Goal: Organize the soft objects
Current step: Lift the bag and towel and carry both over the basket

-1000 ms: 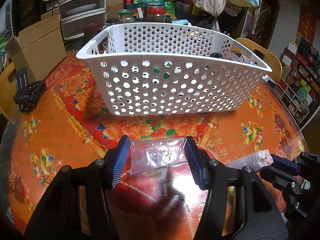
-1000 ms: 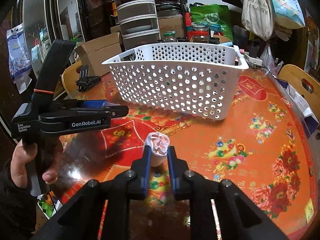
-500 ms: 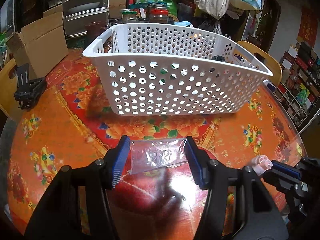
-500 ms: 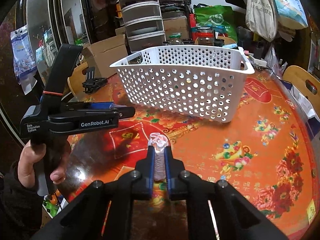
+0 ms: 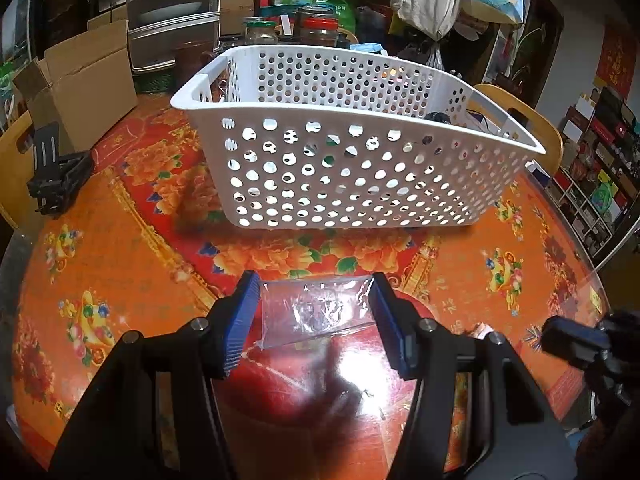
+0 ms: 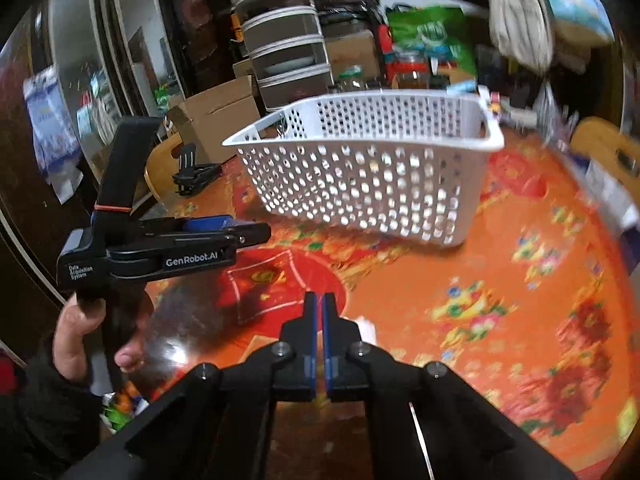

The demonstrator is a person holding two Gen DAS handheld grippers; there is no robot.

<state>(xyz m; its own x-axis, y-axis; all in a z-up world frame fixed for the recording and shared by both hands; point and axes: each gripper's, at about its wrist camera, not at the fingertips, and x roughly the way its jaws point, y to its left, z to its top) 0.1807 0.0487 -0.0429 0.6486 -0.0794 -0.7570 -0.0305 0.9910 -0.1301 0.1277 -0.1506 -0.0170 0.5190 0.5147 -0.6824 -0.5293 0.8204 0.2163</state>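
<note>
Round table under an orange-and-red flowered cloth with a glossy cover. White perforated basket stands on it toward the far side, well apart from both of your tools. One dark item shows over its right rim, too hidden to identify. Your left tongs sit low over the near edge of the table, jaws about half spread and pressing on the two side edges of a clear bag, which spans flat between the blue pads. Your hand grips their handle in the right view. Your right tongs are closed, pads nearly meeting, nothing visible in the slit. A small white scrap shows just beside the right finger. I cannot tell if it is pinched or lying on the cloth.
</note>
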